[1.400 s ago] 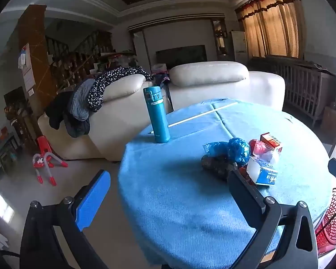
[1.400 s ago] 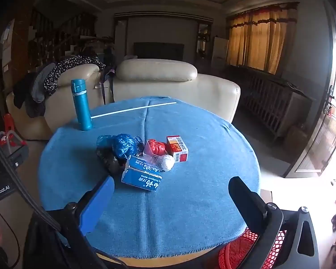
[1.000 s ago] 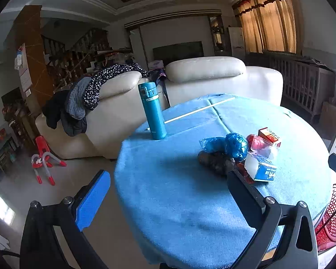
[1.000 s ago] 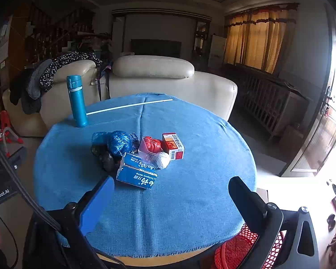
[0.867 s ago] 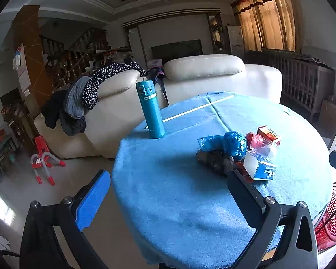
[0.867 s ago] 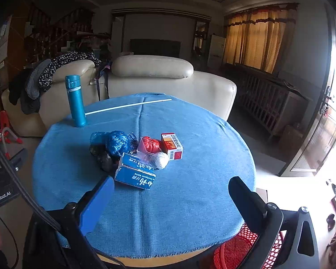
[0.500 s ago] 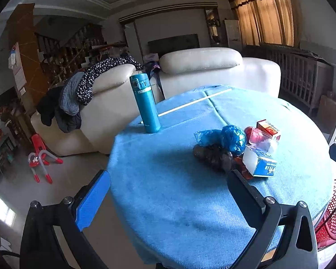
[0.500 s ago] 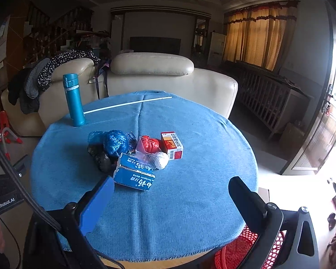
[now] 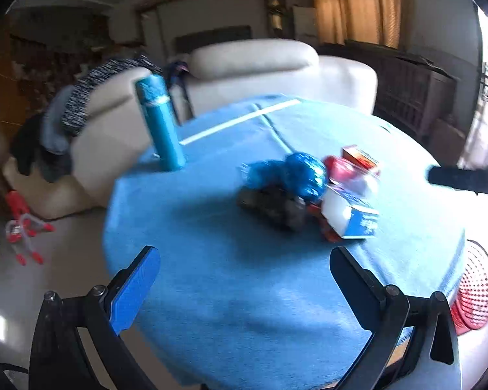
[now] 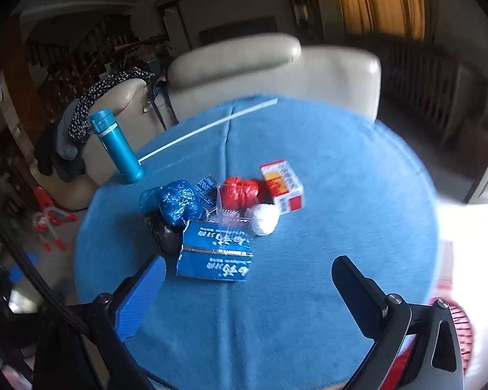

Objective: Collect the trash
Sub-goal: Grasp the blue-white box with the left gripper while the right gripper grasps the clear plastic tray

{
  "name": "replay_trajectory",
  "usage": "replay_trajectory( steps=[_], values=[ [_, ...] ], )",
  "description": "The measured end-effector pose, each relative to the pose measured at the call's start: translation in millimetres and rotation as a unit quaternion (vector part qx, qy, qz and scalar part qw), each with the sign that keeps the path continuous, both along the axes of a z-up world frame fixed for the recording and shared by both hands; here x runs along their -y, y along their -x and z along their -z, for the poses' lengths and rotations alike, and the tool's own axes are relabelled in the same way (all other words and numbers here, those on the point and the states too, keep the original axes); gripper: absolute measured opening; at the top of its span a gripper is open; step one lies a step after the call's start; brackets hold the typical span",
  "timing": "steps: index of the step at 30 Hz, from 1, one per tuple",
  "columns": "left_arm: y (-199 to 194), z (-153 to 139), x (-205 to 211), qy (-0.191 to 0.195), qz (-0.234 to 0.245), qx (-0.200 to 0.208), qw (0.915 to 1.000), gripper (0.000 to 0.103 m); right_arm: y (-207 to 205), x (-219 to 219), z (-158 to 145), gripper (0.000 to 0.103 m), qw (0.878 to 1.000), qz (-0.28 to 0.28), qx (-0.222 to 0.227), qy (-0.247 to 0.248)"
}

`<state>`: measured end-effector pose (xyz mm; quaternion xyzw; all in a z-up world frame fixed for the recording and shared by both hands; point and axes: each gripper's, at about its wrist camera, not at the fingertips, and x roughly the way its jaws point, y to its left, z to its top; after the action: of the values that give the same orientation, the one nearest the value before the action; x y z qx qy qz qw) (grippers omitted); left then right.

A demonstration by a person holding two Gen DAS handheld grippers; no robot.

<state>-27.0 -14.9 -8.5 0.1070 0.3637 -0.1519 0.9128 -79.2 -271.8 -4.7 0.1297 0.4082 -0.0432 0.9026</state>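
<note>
Blue cloth covers the round table [image 10: 341,195]; from left to right stand a teal flask [image 10: 117,146], then the trash pile [image 10: 224,208] mid-table. Left gripper [image 9: 244,279] and right gripper [image 10: 247,286] both hover spread, holding nothing. A red basket [image 9: 475,289] sits below the table's right edge.

We find the trash heaped mid-table on the blue tablecloth [image 10: 325,195]: a blue carton [image 10: 215,256] lying flat nearest us, crumpled blue bag [image 10: 175,201] and black bag [image 10: 164,235] leftward, red wad [image 10: 239,191], white ball [image 10: 263,218], red-and-white box [image 10: 282,186] behind.
</note>
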Motion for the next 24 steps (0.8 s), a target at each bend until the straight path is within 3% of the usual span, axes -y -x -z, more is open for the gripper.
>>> replay_trajectory(
  steps=[4, 11, 13, 14, 15, 19, 24],
  values=[
    [-11.9, 10.8, 6.9, 0.014, 0.025, -0.036, 0.9989, 0.103, -42.5, 20.5, 30.3, 0.103, 0.996, -0.016, -0.036, -0.08],
    [-37.9, 25.5, 22.2, 0.06, 0.06, -0.111, 0.9901, 0.103, -113.8, 26.4, 86.8, 0.102, 0.988, -0.029, -0.103, -0.11],
    [-44.4, 28.0, 25.9, 0.065, 0.062, -0.123, 0.9883, 0.103, -122.2, 26.9, 94.5, 0.08, 0.987, -0.025, -0.111, -0.117],
    [-49.0, 30.4, 29.6, 0.069, 0.065, -0.132, 0.9867, 0.103, -126.7, 26.8, 97.7, 0.058, 0.986, -0.027, -0.112, -0.123],
    [-52.7, 31.8, 31.9, 0.073, 0.067, -0.137, 0.9856, 0.103, -130.4, 28.2, 101.8, 0.058, 0.984, -0.028, -0.118, -0.127],
    [-65.5, 34.7, 45.3, 0.092, 0.082, -0.161, 0.9792, 0.103, -126.6, 30.7, 92.5, 0.057, 0.989, -0.033, -0.084, -0.121],
    [-86.7, 46.3, 69.9, 0.114, 0.094, -0.189, 0.9707, 0.103, -89.7, 47.2, 73.8, 0.057, 0.99, -0.027, -0.044, -0.135]
  ],
)
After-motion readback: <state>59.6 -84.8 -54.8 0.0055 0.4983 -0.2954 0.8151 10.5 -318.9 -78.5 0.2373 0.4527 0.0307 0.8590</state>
